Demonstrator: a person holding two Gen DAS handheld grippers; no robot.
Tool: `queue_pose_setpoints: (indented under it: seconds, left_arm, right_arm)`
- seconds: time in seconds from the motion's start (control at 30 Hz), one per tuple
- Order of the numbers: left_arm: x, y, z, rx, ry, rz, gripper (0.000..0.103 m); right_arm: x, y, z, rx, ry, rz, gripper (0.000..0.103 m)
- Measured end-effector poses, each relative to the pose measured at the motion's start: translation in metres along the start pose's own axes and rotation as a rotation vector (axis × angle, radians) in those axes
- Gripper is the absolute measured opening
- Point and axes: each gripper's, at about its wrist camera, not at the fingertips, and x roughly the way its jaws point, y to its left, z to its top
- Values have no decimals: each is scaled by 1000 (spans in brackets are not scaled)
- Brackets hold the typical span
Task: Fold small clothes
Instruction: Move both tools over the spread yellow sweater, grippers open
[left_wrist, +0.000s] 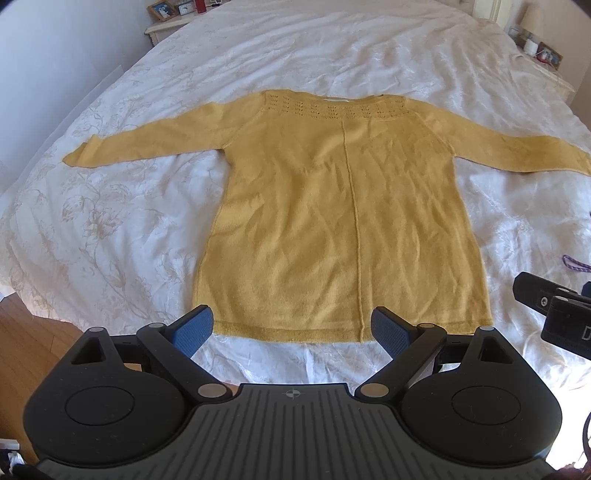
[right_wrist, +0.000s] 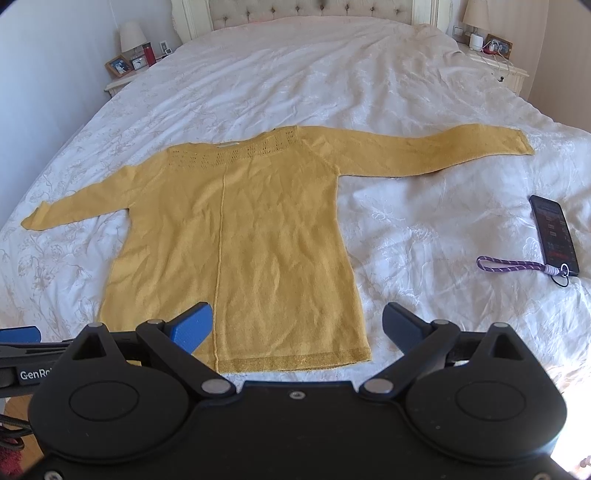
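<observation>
A mustard-yellow knitted sweater (left_wrist: 340, 206) (right_wrist: 236, 229) lies flat on a white bed, neckline far, hem near, both sleeves spread out sideways. My left gripper (left_wrist: 293, 328) hovers open just short of the hem, its blue pads (left_wrist: 194, 328) wide apart with nothing between them. My right gripper (right_wrist: 297, 328) is likewise open over the hem's right half, one pad (right_wrist: 192, 328) above the cloth, the other over bare bedspread. The right gripper's body shows at the right edge of the left wrist view; the left gripper's tip (right_wrist: 18, 334) shows at the left edge of the right wrist view.
The white floral bedspread (left_wrist: 122, 206) (right_wrist: 424, 229) covers the whole bed. A phone (right_wrist: 554, 232) with a purple wrist strap (right_wrist: 509, 264) lies to the right of the sweater. Nightstands (right_wrist: 122, 79) with lamps and frames flank the headboard. Wooden floor (left_wrist: 29, 332) shows at the near left.
</observation>
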Motion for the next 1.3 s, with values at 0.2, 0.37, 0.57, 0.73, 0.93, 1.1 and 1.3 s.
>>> queue_pose_setpoints:
  seconds: [0.2,0.37,0.57,0.73,0.93,1.1,1.3]
  left_arm:
    - [0,0,3,-9,-3,14,93]
    - [0,-1,3,-9,0,21,93]
    - [0,-1,3,-16,-3,28,93]
    - [-1,0,4,-24,-3,35,93]
    - [0,0,5,-35,-3,44,93]
    - [2,0,7,-40,-2,46,93]
    - [9,4,18,-51,-8,43,93]
  right_arm:
    - [3,-3,-1,0,7,10,99]
    - [4,-3,1,-7,8,23,99]
    - [6,-1,2,-17,9,37,99]
    - [8,-2,3,-24,9,47,99]
    - [9,-4,4,-28,10,61,99]
    - [11,-4,7,-34,7,71,99]
    - [21,-2,15,-32,9,86,99]
